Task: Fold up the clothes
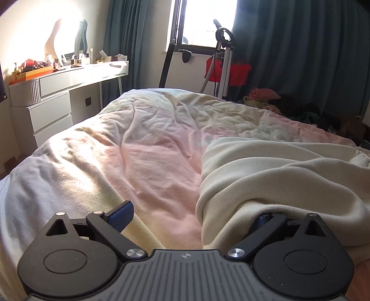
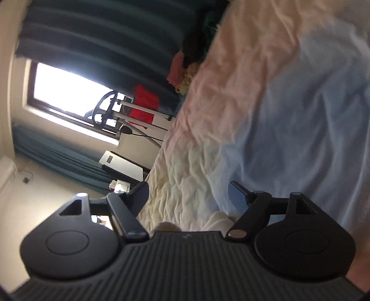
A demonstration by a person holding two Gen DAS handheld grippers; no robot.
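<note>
Draped over my left gripper (image 1: 192, 214), whose jaws stand wide, a cream sweater (image 1: 277, 176) hides the right fingertip and lies on the bed (image 1: 148, 143). My right gripper (image 2: 188, 196) is rolled sideways, jaws apart on nothing, above the rumpled bedding.

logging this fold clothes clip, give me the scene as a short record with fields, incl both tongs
setting: bedroom, bed with a rumpled pastel cover
garment: cream sweatshirt bunched on the near right part of the bed
left tongs: open, one finger bare over the cover, the other hidden under a fold of the sweatshirt
right tongs: open, nothing between the fingers, view rolled sideways and blurred
other clothes: mixed pile at the far right of the bed
background: white dresser, window, dark curtains
fold progress: not started, sweatshirt unfolded
</note>
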